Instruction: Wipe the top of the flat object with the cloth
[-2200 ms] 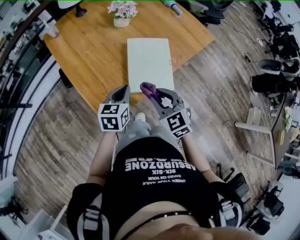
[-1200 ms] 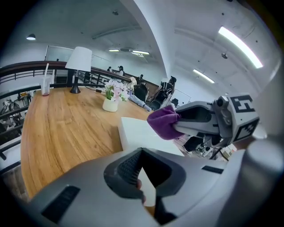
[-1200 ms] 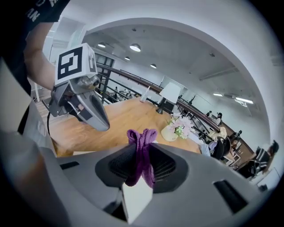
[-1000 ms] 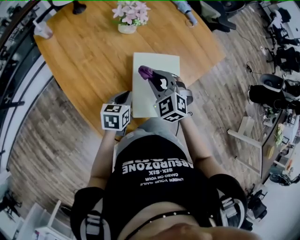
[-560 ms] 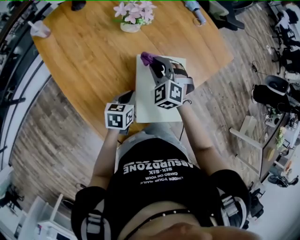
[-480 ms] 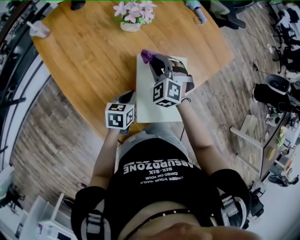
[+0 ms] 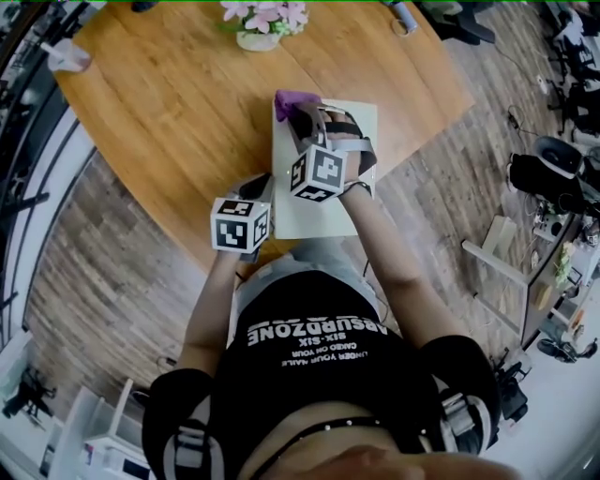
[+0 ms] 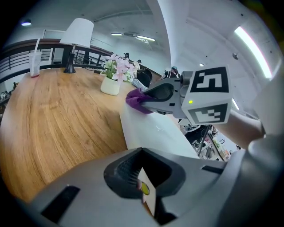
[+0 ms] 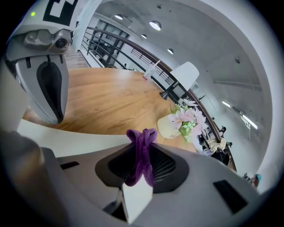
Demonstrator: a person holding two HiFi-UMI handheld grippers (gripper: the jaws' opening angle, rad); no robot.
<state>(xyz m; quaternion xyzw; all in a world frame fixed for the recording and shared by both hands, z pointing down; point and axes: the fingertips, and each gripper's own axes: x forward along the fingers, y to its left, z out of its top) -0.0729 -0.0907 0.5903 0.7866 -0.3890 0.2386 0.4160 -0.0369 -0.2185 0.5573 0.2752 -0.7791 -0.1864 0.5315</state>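
We are looking down on the flat object (image 7: 309, 214), a pale cream rectangular slab with a smooth, plain top. It is lying on the wooden table (image 7: 169, 122) close to the table's 6 o'clock edge, with its long sides running from 6 to 12 o'clock in the head view. The cloth (image 7: 292, 100) is a small purple bundle, bunched and twisted. It is sitting at the slab's 11 o'clock corner and seems to be meeting the top there, going by the left gripper view. Past the slab towards 12 o'clock, a pale pot (image 7: 251, 39) is holding pink and white flowers (image 7: 267, 13). Far out at 10 o'clock a clear cup (image 7: 66, 58) with a straw is standing, and its contents are too small for us to tell. A lamp (image 8: 76, 37) with a white shade is standing near that cup. We are clenching the right claw (image 7: 300, 114) on the cloth: its jaws are pinched almost together, with the purple fabric running up between them and spilling out past the tips. We are keeping the left claw (image 7: 262, 185) closed on itself, jaws together with nothing between them. It is sitting just beside the slab's 9 o'clock edge, towards the near corner, and we cannot tell whether it is touching the table.
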